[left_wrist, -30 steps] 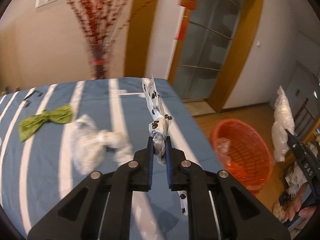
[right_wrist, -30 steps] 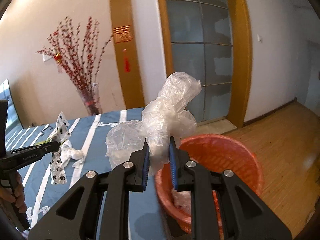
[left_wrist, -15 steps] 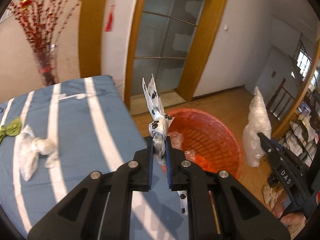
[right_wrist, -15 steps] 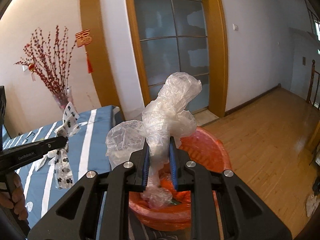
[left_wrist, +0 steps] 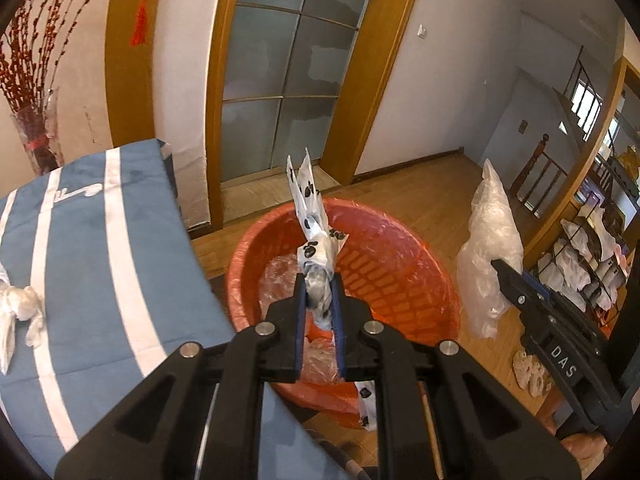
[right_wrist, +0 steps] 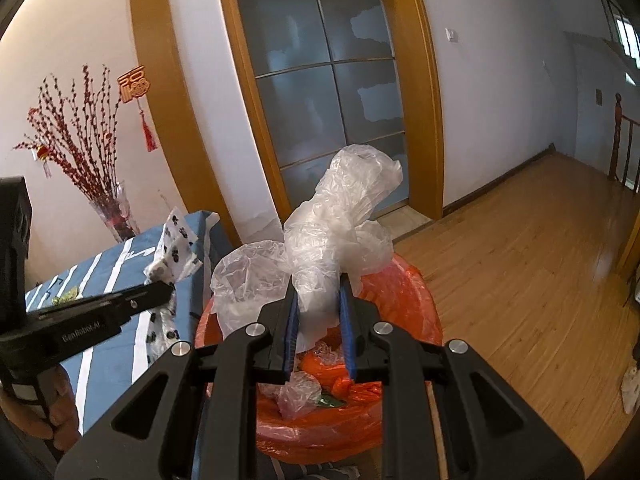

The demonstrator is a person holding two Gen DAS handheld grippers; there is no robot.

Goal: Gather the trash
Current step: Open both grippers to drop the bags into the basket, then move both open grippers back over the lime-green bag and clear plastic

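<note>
While the left gripper (left_wrist: 318,288) points down over the orange basket (left_wrist: 400,280), its fingers (left_wrist: 299,312) stand nearly closed and pinch a twisted white bag with black paw prints (left_wrist: 314,240). One end of that bag sticks up above the fingertips, and the other end hangs below them, in front of the basket's near rim. In the right wrist view the same bag (right_wrist: 176,248) shows at the tip of the left gripper (right_wrist: 166,286), above the edge of the blue striped bed (right_wrist: 116,364), with a hand (right_wrist: 40,404) wrapped round the gripper's handle.

The right gripper (right_wrist: 318,300) also has its fingers (right_wrist: 291,320) almost together, clamped on a crumpled clear plastic bag (right_wrist: 336,236) that billows up and to the left above them. It hangs over the orange basket (right_wrist: 404,300), which is lined with orange plastic film and holds more crumpled clear plastic and a scrap of something green. From the left wrist view the clear bag (left_wrist: 488,248) hangs beside the basket's right side, off the tip of the right gripper (left_wrist: 502,270).

On the bed (left_wrist: 88,248), a knotted white bag (left_wrist: 18,312) lies at the far left edge, well apart from the basket. Behind it a glass vase of red branches (left_wrist: 36,136) stands against the wall, next to a wooden-framed glass door (left_wrist: 288,68). The basket sits on a wooden floor (right_wrist: 520,280).
</note>
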